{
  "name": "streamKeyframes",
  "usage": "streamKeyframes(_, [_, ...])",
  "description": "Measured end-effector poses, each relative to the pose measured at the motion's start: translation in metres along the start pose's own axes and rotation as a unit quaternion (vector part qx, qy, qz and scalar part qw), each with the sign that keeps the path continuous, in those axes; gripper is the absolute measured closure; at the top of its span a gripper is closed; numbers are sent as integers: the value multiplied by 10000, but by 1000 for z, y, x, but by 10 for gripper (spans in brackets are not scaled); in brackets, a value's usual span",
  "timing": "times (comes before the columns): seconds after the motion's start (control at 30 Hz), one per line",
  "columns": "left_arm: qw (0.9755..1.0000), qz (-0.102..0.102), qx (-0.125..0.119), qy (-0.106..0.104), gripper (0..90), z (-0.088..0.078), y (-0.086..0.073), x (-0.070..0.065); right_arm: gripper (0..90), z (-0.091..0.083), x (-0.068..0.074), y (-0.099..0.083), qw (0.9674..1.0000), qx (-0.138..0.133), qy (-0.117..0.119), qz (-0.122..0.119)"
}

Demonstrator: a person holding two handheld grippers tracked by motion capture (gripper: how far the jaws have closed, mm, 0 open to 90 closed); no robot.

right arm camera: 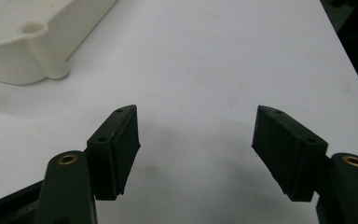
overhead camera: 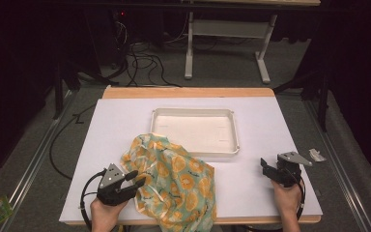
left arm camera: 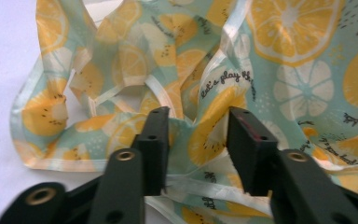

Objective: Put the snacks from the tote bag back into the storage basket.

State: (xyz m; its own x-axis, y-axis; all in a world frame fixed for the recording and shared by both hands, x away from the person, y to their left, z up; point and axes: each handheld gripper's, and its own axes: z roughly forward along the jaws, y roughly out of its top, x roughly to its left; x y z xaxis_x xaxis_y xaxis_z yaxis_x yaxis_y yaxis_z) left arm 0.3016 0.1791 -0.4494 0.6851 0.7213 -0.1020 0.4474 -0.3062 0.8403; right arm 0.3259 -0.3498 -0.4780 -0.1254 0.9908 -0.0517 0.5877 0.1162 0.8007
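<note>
A crumpled cloth (overhead camera: 174,179) printed with orange slices on pale green lies at the table's front, left of centre, and hangs a little over the front edge. My left gripper (overhead camera: 136,178) sits at the cloth's left side. In the left gripper view its jaws (left arm camera: 198,126) stand partly apart, with a raised fold of the cloth (left arm camera: 284,70) between them and a gap still showing. My right gripper (overhead camera: 265,166) rests near the front right of the table. Its jaws (right arm camera: 196,126) are wide apart over bare white surface with nothing between them.
A shallow white tray (overhead camera: 193,112) stands at the table's middle back, and its corner (right arm camera: 37,46) lies ahead-left of the right gripper. A small white scrap (overhead camera: 316,154) lies at the right edge. Cables and a desk frame (overhead camera: 227,29) are on the floor beyond.
</note>
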Motion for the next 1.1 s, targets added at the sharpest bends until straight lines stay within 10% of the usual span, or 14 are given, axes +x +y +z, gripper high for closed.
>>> streamKeyframes(0.73, [9986, 307, -63, -418, 893, 4, 0, -8, 329, 0, -1, 0, 9999, 26, -115, 71])
streamKeyframes(1.1, [9979, 275, -11, -586, 898, 10, -2, -12, 329, 3, 4, 4, 9984, 329, 393, -236])
